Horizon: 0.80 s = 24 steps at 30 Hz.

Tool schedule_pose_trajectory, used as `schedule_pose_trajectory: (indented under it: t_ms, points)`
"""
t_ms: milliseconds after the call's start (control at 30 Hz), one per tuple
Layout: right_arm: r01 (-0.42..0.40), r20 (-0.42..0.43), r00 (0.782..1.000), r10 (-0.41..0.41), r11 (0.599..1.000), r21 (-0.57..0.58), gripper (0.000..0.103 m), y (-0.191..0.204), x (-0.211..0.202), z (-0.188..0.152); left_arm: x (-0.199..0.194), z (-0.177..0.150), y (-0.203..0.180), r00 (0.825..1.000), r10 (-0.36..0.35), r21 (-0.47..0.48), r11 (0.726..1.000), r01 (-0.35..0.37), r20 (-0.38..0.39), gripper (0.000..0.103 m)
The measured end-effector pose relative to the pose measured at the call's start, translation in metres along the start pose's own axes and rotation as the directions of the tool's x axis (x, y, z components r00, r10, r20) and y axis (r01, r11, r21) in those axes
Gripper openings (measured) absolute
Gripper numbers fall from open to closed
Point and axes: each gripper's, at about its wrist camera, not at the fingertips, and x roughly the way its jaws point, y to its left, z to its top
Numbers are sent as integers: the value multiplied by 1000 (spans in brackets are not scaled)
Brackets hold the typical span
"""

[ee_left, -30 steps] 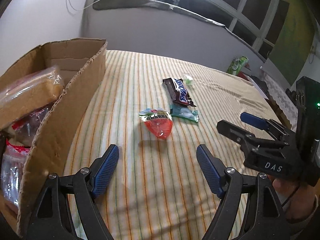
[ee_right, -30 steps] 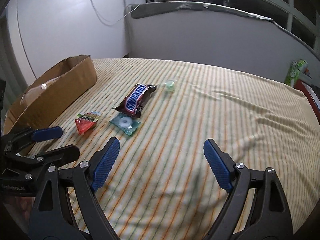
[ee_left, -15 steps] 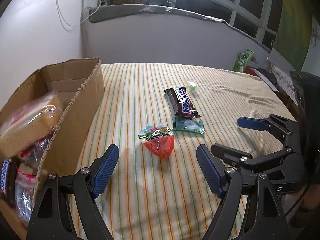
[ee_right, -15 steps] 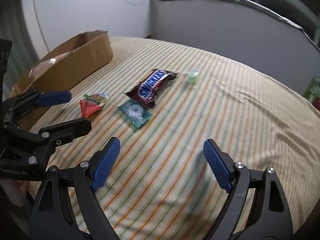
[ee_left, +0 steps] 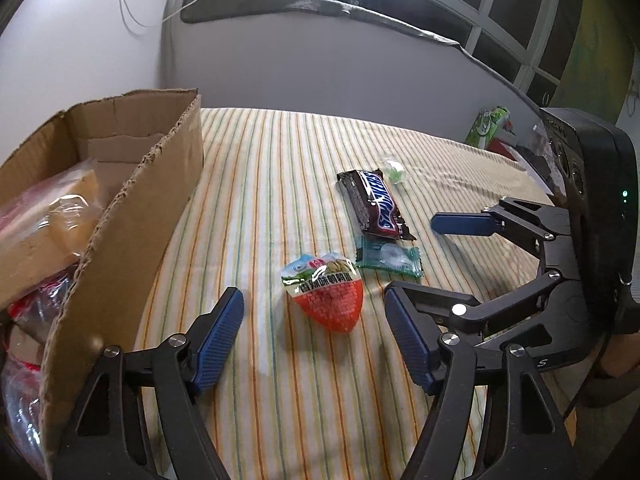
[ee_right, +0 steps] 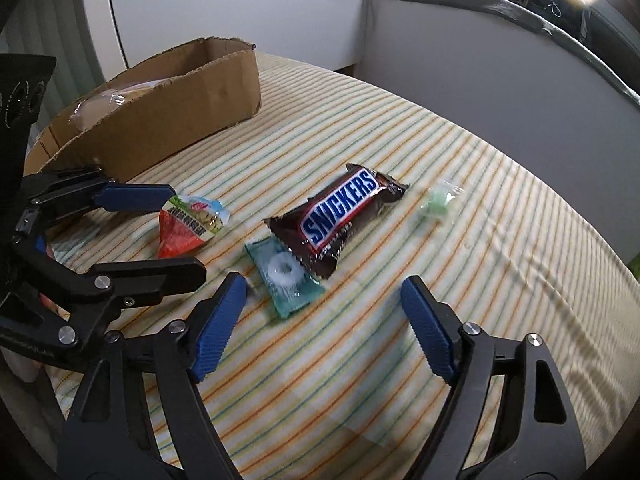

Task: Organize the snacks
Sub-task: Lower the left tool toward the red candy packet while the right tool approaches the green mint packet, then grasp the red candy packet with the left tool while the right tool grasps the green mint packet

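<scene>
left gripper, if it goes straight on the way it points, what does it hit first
Most likely the red strawberry-shaped snack, lying between and just ahead of the closing left gripper; nothing is in between, though depth is unclear.

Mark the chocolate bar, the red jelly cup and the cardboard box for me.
chocolate bar [ee_right: 340,212]: right wrist view, middle of the wrapper.
red jelly cup [ee_left: 326,294]: left wrist view, centre of the lid.
cardboard box [ee_right: 192,100]: right wrist view, outer side wall.

Home bedroom: striped bedsheet [ee_left: 280,360], padded headboard [ee_left: 320,56], window [ee_left: 520,20].
</scene>
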Motion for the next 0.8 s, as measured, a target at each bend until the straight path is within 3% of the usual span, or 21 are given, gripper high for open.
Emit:
schedule_pose_trajectory:
  t_ms: [167,200,233,267,400,800]
  points:
    - [-24,10,1000,25,999,-23,47,2,1,5,2,0,-1,1000,17,6,1000,-17,6,58]
    - [-10,9,1000,10,1000,-27,34,2,0,6,1,-1,-1,1000,16,5,1000,-16,9,50]
    - [-8,6,1000,8,1000,-26,32,2,-1,6,0,-1,-1,1000,8,3,1000,-8,13,36]
    - [-6,5,1000,6,1000,-27,32,2,-2,4,1,-1,0,1000,3,2,1000,-3,12,30]
    - [12,5,1000,-12,1000,-18,26,4,-8,-1,1,0,1,1000,0,-6,1000,0,14,24]
    - [96,34,994,-102,984,150,25,8,-47,-48,-3,-5,7,1000,-19,-15,1000,19,22,21]
